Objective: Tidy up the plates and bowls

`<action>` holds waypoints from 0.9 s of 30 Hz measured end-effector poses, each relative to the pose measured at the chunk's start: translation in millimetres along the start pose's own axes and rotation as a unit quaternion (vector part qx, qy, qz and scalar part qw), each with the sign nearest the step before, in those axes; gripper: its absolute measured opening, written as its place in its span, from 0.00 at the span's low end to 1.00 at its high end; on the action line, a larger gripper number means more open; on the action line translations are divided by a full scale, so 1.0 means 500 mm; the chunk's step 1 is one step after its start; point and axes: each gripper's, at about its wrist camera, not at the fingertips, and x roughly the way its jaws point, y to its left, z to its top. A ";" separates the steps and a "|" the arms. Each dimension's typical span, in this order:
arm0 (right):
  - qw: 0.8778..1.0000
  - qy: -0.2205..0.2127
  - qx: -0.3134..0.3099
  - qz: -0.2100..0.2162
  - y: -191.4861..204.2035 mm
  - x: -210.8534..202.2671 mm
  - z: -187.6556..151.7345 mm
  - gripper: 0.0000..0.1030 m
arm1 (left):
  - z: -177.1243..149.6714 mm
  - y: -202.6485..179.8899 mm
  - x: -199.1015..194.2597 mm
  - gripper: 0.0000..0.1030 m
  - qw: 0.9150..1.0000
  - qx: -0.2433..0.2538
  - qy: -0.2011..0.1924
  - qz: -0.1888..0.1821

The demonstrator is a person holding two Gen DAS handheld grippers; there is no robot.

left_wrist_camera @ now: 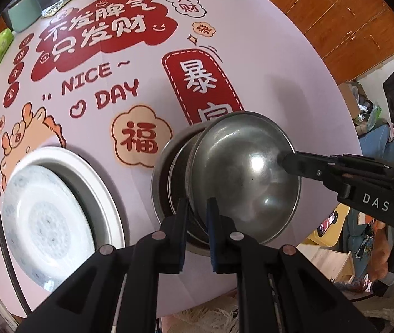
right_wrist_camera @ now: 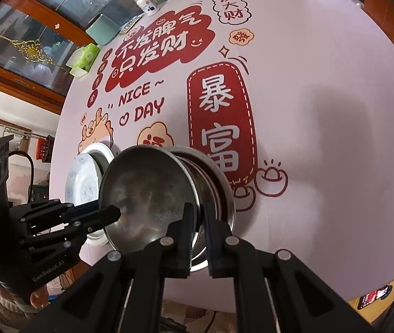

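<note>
The round bench [left_wrist_camera: 224,41], under a pink cloth with red lettering, carries the stacks near its front edge. At its seven o'clock sit two nested white plates [left_wrist_camera: 49,222]. Just beside them, toward five o'clock, lies a stack of steel bowls [left_wrist_camera: 169,172]. Above it a steel bowl [left_wrist_camera: 246,172] hangs tilted, likely on its way to nest there. The left claw [left_wrist_camera: 198,222] is clamped on its near rim and the right claw [right_wrist_camera: 197,230] on the opposite rim, sharing the load.
</note>
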 end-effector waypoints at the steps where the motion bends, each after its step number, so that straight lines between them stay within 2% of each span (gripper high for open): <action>1: 1.000 0.002 0.000 -0.001 0.000 0.002 -0.001 0.07 | -0.001 0.001 0.002 0.09 1.000 -0.001 0.000 0.000; 16: 1.000 0.019 -0.009 -0.021 0.004 0.026 -0.006 0.07 | -0.005 0.003 0.027 0.11 1.000 -0.009 0.012 0.001; 27: 0.999 0.029 -0.013 -0.019 0.008 0.038 -0.005 0.07 | -0.005 0.007 0.031 0.15 1.000 -0.022 0.013 -0.001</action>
